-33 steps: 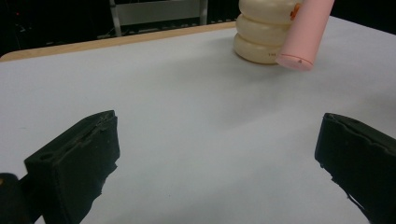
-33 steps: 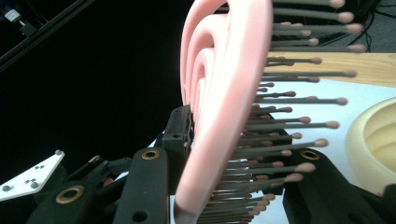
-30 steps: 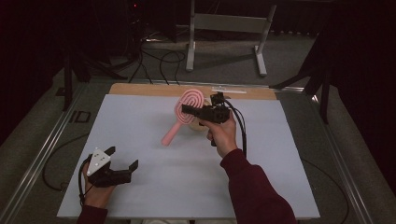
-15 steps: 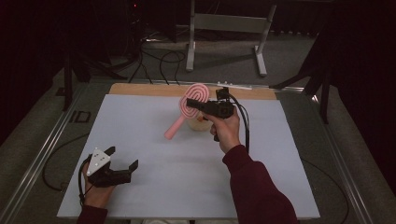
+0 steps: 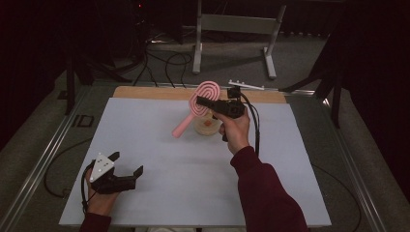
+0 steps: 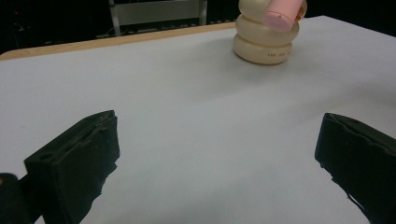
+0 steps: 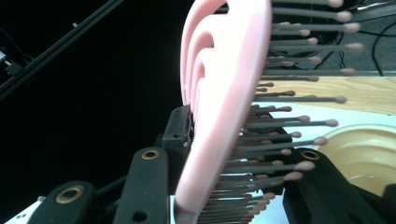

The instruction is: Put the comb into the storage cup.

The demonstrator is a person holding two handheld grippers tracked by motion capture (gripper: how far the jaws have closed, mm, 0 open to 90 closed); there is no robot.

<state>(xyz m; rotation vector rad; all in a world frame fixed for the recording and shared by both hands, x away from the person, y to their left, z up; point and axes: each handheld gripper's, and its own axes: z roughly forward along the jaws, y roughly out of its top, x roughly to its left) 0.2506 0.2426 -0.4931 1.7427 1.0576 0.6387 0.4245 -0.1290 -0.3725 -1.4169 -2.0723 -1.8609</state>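
We see the pink hairbrush (image 5: 202, 98) lifted off the surface (image 5: 159, 145), clamped at its head by the right gripper (image 5: 203, 102) just above a cream ribbed bowl (image 5: 207, 126). The left gripper (image 5: 126, 165) rests near the front edge, jaws spread, grasping nothing.

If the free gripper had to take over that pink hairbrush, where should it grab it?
By the handle end of the pink hairbrush, coming from the lower left. The right gripper clamps the bristled head over the cream container, so the smooth, bristle-free handle slants down-left, free in the air. The left gripper, jaws open, would probably close across that narrow handle easily.
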